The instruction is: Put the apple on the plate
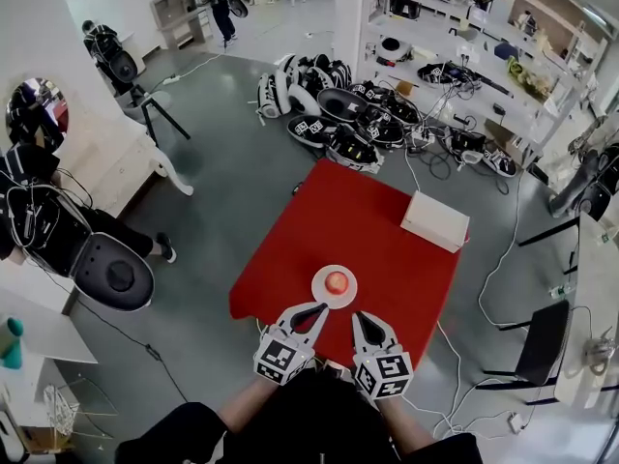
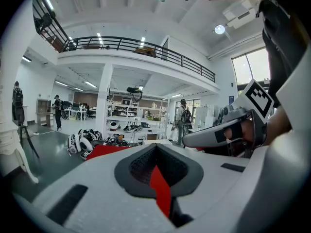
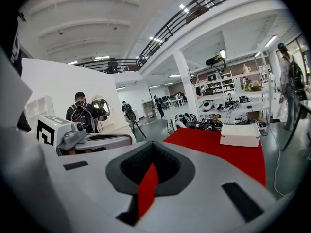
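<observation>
Apple (image 1: 336,281): it lies in the middle of the plate (image 1: 316,294), and nothing touches it.
Plate: small and white, on the red desk (image 1: 397,269).
Left gripper (image 1: 322,307): just beside the plate, on the person's side. Its fingers are pressed together and there is nothing between them.
Right gripper (image 1: 356,315): near the plate, also on the person's side. Its fingers are also together and hold nothing.
White box (image 1: 435,220): well apart from the plate, on its far side.
Step in hand: I judge that the placing is done and only the check is left.
How to do it well: keep both grippers closed and off the plate, and look whether the apple sits steady.
Risk: the left fingertips are very near the rim, so a small push could slide the plate or roll the apple off.
</observation>
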The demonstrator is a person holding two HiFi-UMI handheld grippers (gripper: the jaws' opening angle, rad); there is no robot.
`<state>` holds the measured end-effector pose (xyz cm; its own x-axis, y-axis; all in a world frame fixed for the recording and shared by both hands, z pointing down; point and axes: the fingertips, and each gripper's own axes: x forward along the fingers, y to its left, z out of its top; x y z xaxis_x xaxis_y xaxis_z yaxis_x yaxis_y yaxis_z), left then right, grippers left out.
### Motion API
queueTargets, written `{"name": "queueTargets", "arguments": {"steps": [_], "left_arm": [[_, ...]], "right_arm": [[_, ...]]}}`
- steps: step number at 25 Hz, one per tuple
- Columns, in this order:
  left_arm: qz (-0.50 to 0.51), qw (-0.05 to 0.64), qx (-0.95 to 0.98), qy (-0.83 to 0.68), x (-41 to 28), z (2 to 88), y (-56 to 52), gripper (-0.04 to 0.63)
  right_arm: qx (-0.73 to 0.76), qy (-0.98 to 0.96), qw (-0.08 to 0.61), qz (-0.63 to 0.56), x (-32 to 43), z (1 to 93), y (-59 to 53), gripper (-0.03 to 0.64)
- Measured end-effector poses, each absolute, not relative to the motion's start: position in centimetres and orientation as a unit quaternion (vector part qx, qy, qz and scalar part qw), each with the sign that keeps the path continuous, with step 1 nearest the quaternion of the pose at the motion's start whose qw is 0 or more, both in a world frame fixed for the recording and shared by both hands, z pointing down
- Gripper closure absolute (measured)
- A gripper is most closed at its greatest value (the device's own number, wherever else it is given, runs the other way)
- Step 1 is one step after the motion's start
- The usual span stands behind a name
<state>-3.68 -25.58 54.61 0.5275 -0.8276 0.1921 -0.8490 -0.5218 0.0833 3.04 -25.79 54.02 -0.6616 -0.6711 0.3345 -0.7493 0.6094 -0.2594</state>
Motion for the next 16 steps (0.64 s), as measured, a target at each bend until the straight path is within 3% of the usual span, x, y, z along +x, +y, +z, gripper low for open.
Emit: {"name": "queueTargets", "arguments": {"steps": [16], "left_arm": [[0.056, 0.079, 0.872, -0.48, -3.9, 54.3, -26.6, 0.589]], "right_arm": [[0.39, -0.895, 0.107, 0.189, 1.3, 53.9, -26.2, 0.607]]}}
